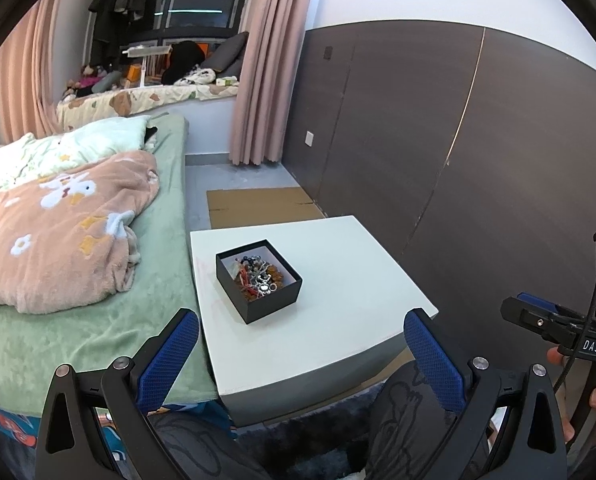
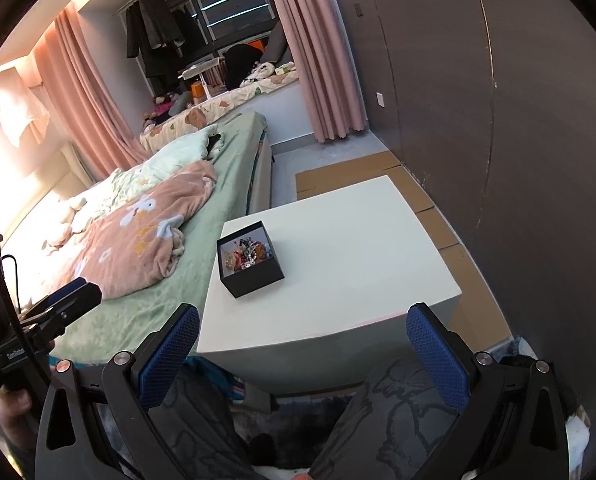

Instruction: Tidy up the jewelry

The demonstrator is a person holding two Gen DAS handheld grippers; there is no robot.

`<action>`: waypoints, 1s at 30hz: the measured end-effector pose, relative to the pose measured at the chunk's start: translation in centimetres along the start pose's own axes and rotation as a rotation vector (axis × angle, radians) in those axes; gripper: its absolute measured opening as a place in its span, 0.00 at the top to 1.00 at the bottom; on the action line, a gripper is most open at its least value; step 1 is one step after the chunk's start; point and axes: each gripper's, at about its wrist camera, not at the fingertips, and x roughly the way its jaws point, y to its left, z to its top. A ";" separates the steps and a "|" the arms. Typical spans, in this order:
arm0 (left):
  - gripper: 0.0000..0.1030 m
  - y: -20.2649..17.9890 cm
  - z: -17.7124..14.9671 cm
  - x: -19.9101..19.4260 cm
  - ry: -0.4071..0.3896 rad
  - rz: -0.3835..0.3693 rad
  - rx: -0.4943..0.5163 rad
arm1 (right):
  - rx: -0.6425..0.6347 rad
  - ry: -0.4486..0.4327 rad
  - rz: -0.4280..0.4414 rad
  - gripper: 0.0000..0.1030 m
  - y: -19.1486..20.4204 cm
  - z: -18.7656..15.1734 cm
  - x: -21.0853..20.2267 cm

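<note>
The black box [image 1: 258, 280] sits open on the white bench [image 1: 337, 308], toward its left side by the bed [image 1: 98, 320], with a tangle of jewelry [image 1: 258, 276] heaped inside. The left gripper [image 1: 298, 356] hangs short of the bench's near edge, jaws spread wide, empty. The right gripper [image 2: 301, 354] hovers likewise, jaws spread, nothing between them.

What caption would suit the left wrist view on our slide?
Open left gripper faces a black box of tangled jewelry on a white table beside the bed.
</note>
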 end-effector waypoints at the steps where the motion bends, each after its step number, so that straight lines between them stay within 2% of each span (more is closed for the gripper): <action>1: 0.01 0.1 0.0 -0.1 -0.002 0.000 -0.002 | -0.001 0.000 0.002 0.00 0.1 0.0 0.0; 30: 0.01 0.0 -0.3 -1.2 -0.026 0.000 0.004 | -0.008 -0.021 0.007 0.00 0.8 0.0 -0.7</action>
